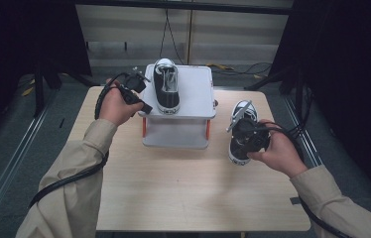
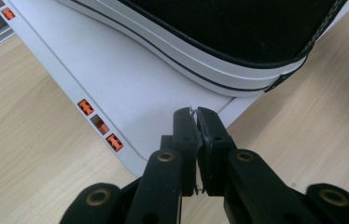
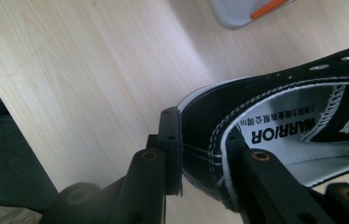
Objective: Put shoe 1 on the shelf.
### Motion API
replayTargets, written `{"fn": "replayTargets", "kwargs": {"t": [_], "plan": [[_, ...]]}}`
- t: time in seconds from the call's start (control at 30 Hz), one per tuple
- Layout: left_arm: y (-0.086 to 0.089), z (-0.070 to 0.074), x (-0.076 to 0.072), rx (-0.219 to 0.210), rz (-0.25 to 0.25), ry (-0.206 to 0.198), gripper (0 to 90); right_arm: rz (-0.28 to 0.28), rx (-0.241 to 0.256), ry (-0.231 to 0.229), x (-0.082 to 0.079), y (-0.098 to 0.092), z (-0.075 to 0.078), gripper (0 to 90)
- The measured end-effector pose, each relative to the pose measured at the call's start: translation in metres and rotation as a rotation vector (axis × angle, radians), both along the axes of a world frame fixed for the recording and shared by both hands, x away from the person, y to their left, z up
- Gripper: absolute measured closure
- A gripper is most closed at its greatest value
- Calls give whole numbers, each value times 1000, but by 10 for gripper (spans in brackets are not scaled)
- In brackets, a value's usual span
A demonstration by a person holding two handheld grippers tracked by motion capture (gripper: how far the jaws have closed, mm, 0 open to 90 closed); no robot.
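Clearly the work in hand is to bring a pair of sneakers onto the small white rack (image 1: pixel 193 94) that stands on the bench (image 1: pixel 173 198). One sneaker (image 1: pixel 166 87) already lies on the top shelf, just in front of the left tool (image 2: pixel 196 114), whose jaws are pressed together with nothing between them, their tips over the corner of the shelf, just short of the sole.

The second sneaker (image 3: pixel 275 126) is in the right tool (image 3: pixel 205 140), out to the right of the rack in the high view. The jaws of this tool close on the heel wall: one jaw stands outside on the black canvas, the other reaches inside, next to the printed insole. Whether the sole rests on the bench or hangs a little above it cannot be told.

The risk probably comes from this grip. Only the soft heel edge is pinched, so the long toe part may swing down or turn, and the canvas may slip out if the hand moves quickly. The free place on the shelf, beside the first sneaker, looks narrow; a swinging toe could push that sneaker or strike the shelf rim and shift the light rack.
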State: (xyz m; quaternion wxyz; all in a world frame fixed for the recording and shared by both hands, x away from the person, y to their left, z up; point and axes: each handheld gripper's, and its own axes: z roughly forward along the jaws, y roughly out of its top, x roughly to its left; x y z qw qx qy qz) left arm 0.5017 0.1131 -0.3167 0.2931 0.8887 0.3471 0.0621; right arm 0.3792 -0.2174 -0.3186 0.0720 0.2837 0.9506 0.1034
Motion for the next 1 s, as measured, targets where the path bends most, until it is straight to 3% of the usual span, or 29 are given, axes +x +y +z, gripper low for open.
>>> {"fn": "replayTargets", "kwargs": {"t": [0.23, 0.6, 1.0], "plan": [[-3, 1, 1, 23, -8, 5, 900, 15, -5, -20, 12, 3, 27, 765], [-4, 3, 3, 29, -6, 28, 900, 58, -39, -15, 26, 16, 51, 755], [-5, 3, 5, 35, -14, 38, 900, 97, -58, -45, 47, 36, 79, 752]]}}
